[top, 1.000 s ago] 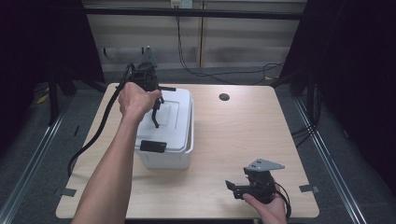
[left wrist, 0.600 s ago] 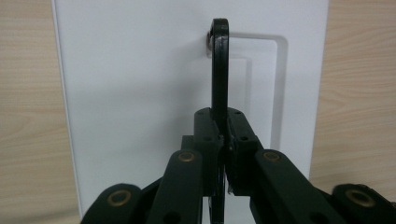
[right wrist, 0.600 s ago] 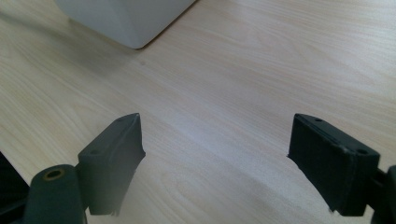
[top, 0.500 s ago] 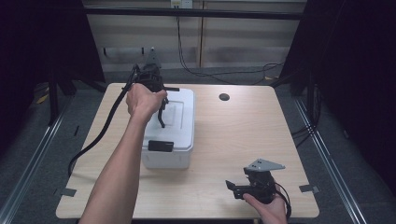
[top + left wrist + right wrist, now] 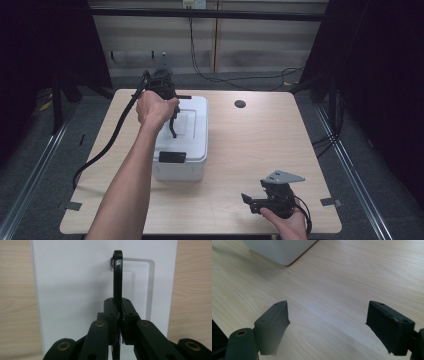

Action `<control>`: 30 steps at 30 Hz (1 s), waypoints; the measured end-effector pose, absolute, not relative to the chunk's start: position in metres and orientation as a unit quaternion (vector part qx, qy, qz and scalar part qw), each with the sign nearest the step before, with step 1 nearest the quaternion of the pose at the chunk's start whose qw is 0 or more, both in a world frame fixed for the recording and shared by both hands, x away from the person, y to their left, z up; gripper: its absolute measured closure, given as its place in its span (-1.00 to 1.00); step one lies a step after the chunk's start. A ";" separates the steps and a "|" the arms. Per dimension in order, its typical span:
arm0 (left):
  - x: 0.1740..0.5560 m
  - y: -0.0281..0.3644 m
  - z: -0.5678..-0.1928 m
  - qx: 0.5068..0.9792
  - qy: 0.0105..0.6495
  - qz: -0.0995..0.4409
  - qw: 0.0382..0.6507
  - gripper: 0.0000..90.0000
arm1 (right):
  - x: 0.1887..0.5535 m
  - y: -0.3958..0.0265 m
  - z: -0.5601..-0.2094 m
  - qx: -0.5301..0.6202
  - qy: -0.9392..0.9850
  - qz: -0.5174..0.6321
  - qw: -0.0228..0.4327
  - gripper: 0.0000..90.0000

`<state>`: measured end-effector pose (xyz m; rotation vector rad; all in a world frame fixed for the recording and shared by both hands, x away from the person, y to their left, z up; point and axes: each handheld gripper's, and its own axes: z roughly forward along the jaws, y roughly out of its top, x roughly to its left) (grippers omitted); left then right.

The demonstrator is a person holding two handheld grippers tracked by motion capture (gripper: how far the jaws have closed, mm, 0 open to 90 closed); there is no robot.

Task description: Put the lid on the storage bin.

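A white lidded box stands on the left half of the wooden table. Its thin black carry handle stands up from a shallow recess in the lid. My left gripper is shut on that handle, and in the high view the left gripper is over the far part of the lid with the hand wrapped around it. The handle hangs below the hand. My right gripper rests near the table's front right edge, open, with bare wood between the jaws of the right gripper.
A black latch sits on the box's near edge. The left gripper's thick cable trails off the table's left side. A small dark hole marks the far middle of the table. A corner of the box lies ahead of the right gripper.
The left hand and gripper have shifted slightly to the right over the lid, and the box's near end has moved a little with them. The right gripper has stayed still.
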<state>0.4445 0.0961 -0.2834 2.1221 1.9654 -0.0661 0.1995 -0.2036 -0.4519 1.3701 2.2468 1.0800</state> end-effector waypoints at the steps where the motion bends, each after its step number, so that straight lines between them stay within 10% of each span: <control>1: 0.445 0.097 -0.285 0.727 0.675 -0.023 0.123 0.89 | 0.200 -0.204 -0.452 0.476 0.782 0.375 0.148 -0.62; 30: 0.448 0.089 -0.295 0.734 0.670 -0.025 0.108 0.88 | 0.199 -0.203 -0.452 0.475 0.784 0.373 0.145 -0.62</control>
